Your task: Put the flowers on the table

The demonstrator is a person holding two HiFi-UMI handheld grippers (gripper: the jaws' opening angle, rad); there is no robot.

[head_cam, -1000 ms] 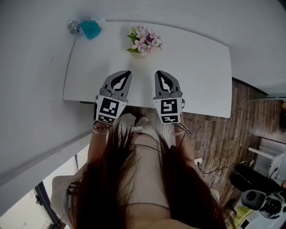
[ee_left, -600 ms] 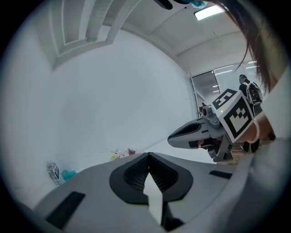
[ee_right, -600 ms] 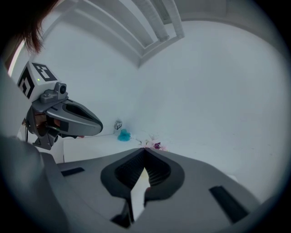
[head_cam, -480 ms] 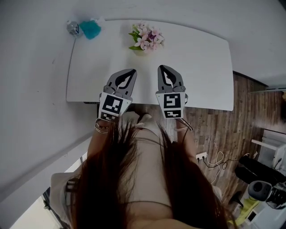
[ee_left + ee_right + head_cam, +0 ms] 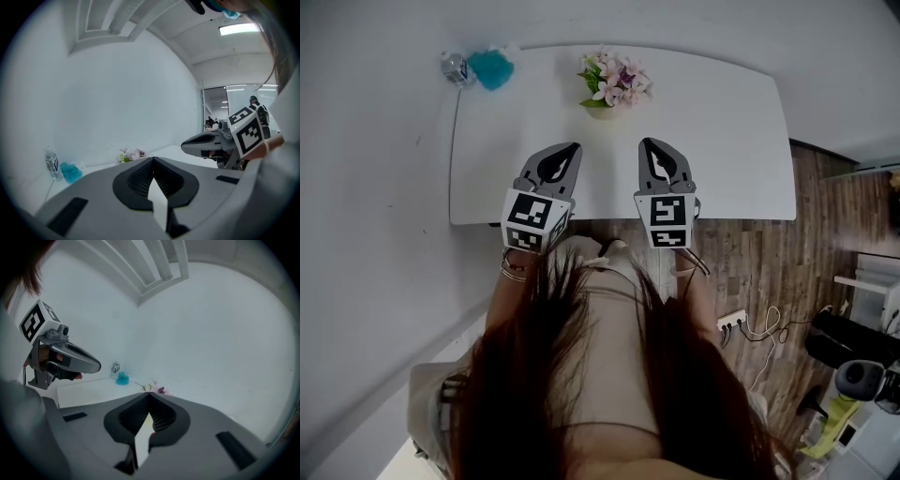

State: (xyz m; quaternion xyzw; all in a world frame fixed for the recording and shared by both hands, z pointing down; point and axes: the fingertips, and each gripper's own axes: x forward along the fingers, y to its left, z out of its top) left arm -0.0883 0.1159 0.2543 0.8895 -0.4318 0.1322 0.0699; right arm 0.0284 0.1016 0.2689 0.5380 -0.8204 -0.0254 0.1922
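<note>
A small bunch of pink and white flowers [image 5: 615, 82] with green leaves stands at the far edge of the white table [image 5: 722, 141], against the wall. It shows small over the left gripper's jaws as the flowers [image 5: 131, 154] and over the right gripper's as the flowers [image 5: 158, 388]. My left gripper [image 5: 569, 150] and right gripper [image 5: 649, 145] hover side by side above the table's near half, both shut and empty, well short of the flowers. Each gripper shows in the other's view, the right gripper [image 5: 185, 146] and the left gripper [image 5: 97, 366].
A clear water bottle [image 5: 454, 67] and a teal fluffy object [image 5: 491, 67] sit at the table's far left corner. Wood flooring [image 5: 750, 272] lies right of the table, with cables and equipment [image 5: 853, 375] at the lower right. The white wall [image 5: 366, 187] runs along the left.
Both grippers have drifted a little forward over the table, the left one rolling slightly. The flowers have stayed in place.
</note>
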